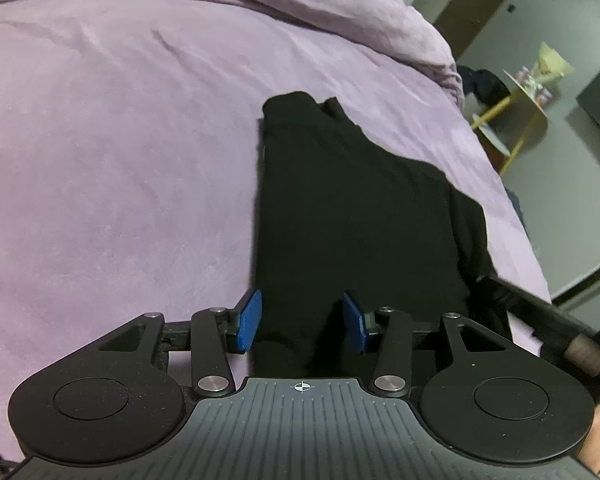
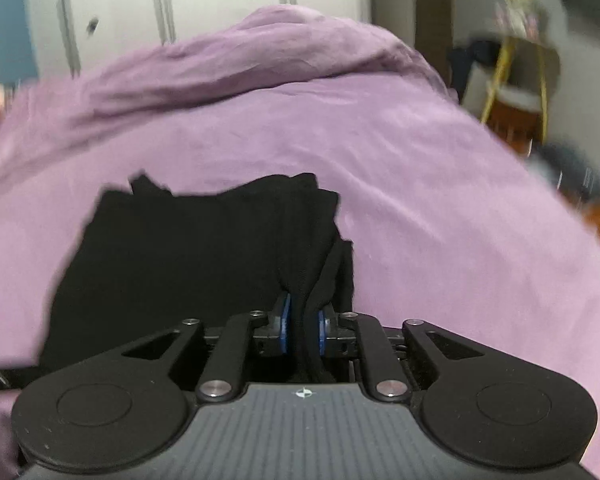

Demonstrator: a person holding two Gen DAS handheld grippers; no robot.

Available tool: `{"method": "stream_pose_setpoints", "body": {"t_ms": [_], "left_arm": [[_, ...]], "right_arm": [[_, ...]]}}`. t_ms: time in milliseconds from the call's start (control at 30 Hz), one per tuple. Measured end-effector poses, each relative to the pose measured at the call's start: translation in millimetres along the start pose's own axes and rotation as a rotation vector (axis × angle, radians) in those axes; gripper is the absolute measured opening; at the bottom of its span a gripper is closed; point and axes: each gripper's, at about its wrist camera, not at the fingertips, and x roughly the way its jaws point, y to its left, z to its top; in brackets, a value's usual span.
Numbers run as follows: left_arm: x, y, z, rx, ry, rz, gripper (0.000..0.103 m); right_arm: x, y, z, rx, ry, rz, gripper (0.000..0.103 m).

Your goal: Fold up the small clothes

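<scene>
Where the purple bed (image 1: 120,160) fills most of both views, its cover is seen bunched into a ridge at the far side. A black garment (image 1: 340,208) is laid flat on the bed in a long folded strip, its near end reaching under both tools. Beyond the bed's right edge a yellow-legged side table (image 1: 516,120) is seen, blurred in the right view. The left gripper (image 1: 303,320) is held with its jaws wide, blue pads set on either side of the garment's near end without pinching it. The right gripper (image 2: 302,326) is seen with jaws narrow, clamped on a bunched edge of the garment.
</scene>
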Motion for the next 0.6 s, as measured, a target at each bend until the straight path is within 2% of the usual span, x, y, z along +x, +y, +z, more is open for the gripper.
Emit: {"method": "stream_pose_setpoints", "body": {"t_ms": [67,167,233,333,367,433,467,533,567,600], "left_arm": [[-6.8,5.0,-7.3,0.001,0.016,-0.014,0.049],[-14.6,10.8,-23.8,-0.006,0.037,-0.057,0.049],[-21.1,12.7,-36.9,-0.002,0.032,-0.065,0.049],[-26.5,9.8,-48.7,0.001,0.018,-0.047,0.049],[-27.7,9.4,-50.8,-0.010,0.023,-0.043,0.049],[-29.8,9.5,-51.1,-0.036,0.035,-0.049,0.049],[-31.8,10.1,-50.7,-0.051,0.036,-0.053,0.049],[-35.0,9.4,-47.9,-0.065,0.033,-0.056,0.048],[-37.6,9.2,-47.3,-0.066,0.025,-0.059,0.048],[-39.0,8.5,-46.9,-0.066,0.020,-0.061,0.048]], "right_arm": [[-21.6,-20.6,-13.1,0.091,0.010,0.073,0.029],[-47.4,-48.2,-43.9,0.207,0.031,0.175,0.030],[-56.9,-55.8,-60.2,0.255,0.036,0.212,0.031],[-62.3,-49.3,-63.6,0.208,0.012,0.186,0.025],[-61.1,-44.8,-60.6,0.185,0.009,0.168,0.016],[-60.5,-37.0,-54.8,0.147,0.019,0.117,0.011],[-63.0,-37.0,-51.6,0.171,0.022,0.134,0.010],[-65.7,-58.5,-51.5,0.365,0.017,0.320,0.008],[-65.1,-71.3,-54.6,0.463,0.008,0.388,0.008],[-62.8,-79.9,-57.8,0.517,0.002,0.408,0.008]]}}
